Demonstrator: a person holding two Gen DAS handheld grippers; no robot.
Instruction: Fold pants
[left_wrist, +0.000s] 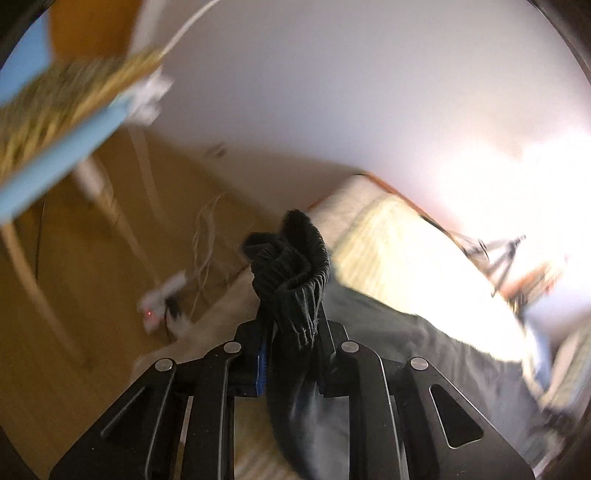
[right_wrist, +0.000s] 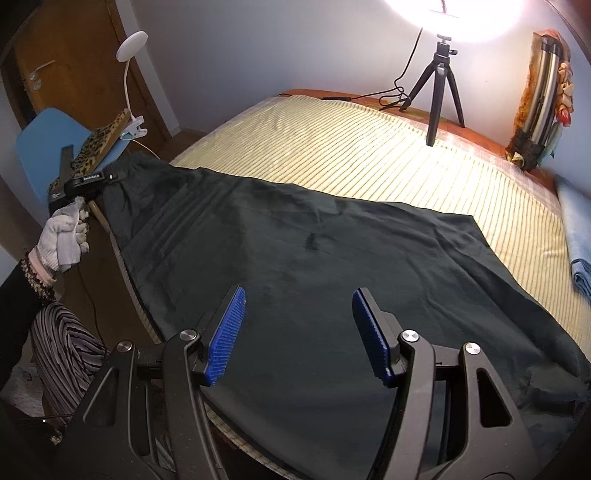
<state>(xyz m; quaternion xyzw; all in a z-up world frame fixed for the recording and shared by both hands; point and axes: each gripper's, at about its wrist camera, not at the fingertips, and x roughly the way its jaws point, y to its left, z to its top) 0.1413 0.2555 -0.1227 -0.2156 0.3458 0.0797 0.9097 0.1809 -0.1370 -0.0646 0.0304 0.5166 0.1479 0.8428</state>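
A: Pants (right_wrist: 314, 266): dark, spread flat across the near half of the bed (right_wrist: 369, 147), which has a striped yellow cover. Elastic waistband (left_wrist: 295, 266) at the bed's left edge.

B: Left gripper (left_wrist: 291, 332)?

A: Fingers pressed together on the bunched waistband; the fabric hangs down between them toward the bed. Left wrist view is motion-blurred. From the right wrist view, the same gripper (right_wrist: 92, 181) sits at the waistband corner, held by a gloved left hand (right_wrist: 64, 236).

B: Right gripper (right_wrist: 299, 332)?

A: 2 blue-padded fingers (right_wrist: 225, 332) spread wide, nothing between them, hanging over the middle of the pants. Contact with the cloth: cannot tell.

B: Containers?

A: None visible. A folded blue cloth (right_wrist: 576, 236) lies at the bed's right edge, well apart from the pants.

B: Surroundings?

A: Tripod (right_wrist: 439, 85) stands on the far side of the bed. Blue chair (right_wrist: 48, 136) beside the bed carries a leopard-print item (right_wrist: 99, 144) and a clip lamp (right_wrist: 129, 74). Power strip (left_wrist: 162, 295) and cables on the wood floor.
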